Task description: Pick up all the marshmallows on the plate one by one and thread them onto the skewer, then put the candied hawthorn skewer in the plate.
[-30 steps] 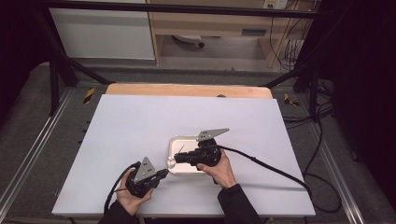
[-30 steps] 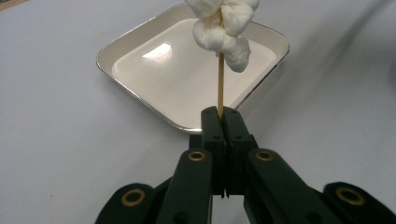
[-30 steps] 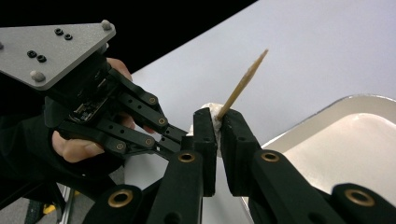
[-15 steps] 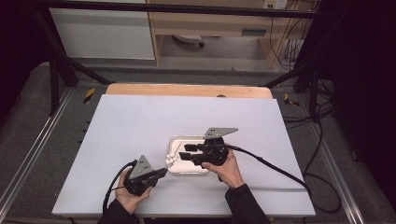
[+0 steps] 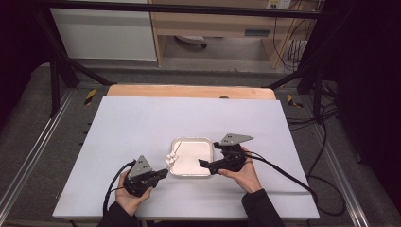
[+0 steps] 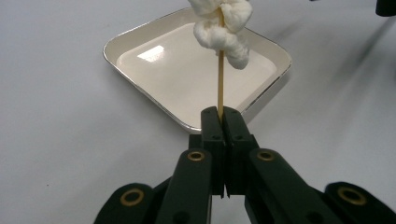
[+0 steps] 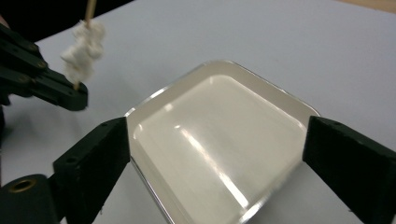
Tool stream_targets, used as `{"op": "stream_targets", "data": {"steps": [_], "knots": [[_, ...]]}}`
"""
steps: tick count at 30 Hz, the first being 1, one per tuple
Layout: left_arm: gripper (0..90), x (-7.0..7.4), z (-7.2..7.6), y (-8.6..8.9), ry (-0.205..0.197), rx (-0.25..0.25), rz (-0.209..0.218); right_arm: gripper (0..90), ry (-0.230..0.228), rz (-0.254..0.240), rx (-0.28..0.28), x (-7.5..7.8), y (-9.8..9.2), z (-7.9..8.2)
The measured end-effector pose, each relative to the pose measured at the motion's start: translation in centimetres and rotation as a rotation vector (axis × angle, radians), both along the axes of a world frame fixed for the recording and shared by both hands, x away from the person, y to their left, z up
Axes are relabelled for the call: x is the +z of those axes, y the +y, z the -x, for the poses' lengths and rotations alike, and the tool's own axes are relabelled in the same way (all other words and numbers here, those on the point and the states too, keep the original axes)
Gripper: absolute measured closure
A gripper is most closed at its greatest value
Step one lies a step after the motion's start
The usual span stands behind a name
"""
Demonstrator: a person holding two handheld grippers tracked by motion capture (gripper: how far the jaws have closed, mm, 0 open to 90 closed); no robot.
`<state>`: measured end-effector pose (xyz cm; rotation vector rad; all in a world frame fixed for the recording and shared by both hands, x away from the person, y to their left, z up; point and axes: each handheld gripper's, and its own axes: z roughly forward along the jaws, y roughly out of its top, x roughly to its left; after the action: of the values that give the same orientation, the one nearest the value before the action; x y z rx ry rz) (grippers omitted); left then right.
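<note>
A thin wooden skewer (image 6: 220, 84) carries a clump of white marshmallows (image 6: 223, 25) near its far end. My left gripper (image 6: 223, 116) is shut on the skewer's lower end and holds it over the near left edge of a shallow white tray (image 6: 112, 49). From above, the left gripper (image 5: 165, 171) sits just left of the tray (image 5: 191, 142), with the marshmallows (image 5: 171, 160) at the tray's left rim. My right gripper (image 7: 217, 140) has just been opening. Its jaws stand wide apart over the tray (image 7: 289, 100) with nothing gripped between them. It hovers at the tray's near right corner (image 5: 204, 164).
The tray lies on a large white tabletop (image 5: 142, 123) with a wooden strip (image 5: 189, 91) along the far edge. Black cables (image 5: 283, 172) trail from both grippers toward the near edge. Dark frame rails flank the table.
My right gripper has drawn back to the right, away from the skewer and the left gripper, and its jaws have opened wide. The left gripper has held still with the skewer.
</note>
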<state>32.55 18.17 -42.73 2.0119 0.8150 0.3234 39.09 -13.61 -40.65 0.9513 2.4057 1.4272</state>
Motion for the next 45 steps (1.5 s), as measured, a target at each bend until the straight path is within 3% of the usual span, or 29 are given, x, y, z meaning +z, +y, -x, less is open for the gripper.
{"op": "stream_targets", "data": {"steps": [10,16,23,32,45], "knots": [[89.1,0.6,-0.5,-0.1,0.034,-0.005,-0.007,0.7,0.033,0.076,-0.091,-2.3,-4.8,0.9],[89.0,1.5,-1.2,0.0,0.055,-0.001,-0.018,0.6,0.044,0.070,-0.145,-2.9,-7.3,1.5],[88.9,3.0,-2.0,-0.1,0.069,0.002,-0.030,0.6,0.035,0.073,-0.140,-3.5,-9.4,2.1],[88.9,4.1,-3.6,-1.7,0.103,-0.010,-0.084,0.6,0.045,0.066,-0.159,-4.1,-11.3,2.7],[88.9,2.7,-6.4,-4.2,0.190,0.025,-0.167,0.6,0.040,0.063,-0.170,-4.3,-12.1,3.1]]}}
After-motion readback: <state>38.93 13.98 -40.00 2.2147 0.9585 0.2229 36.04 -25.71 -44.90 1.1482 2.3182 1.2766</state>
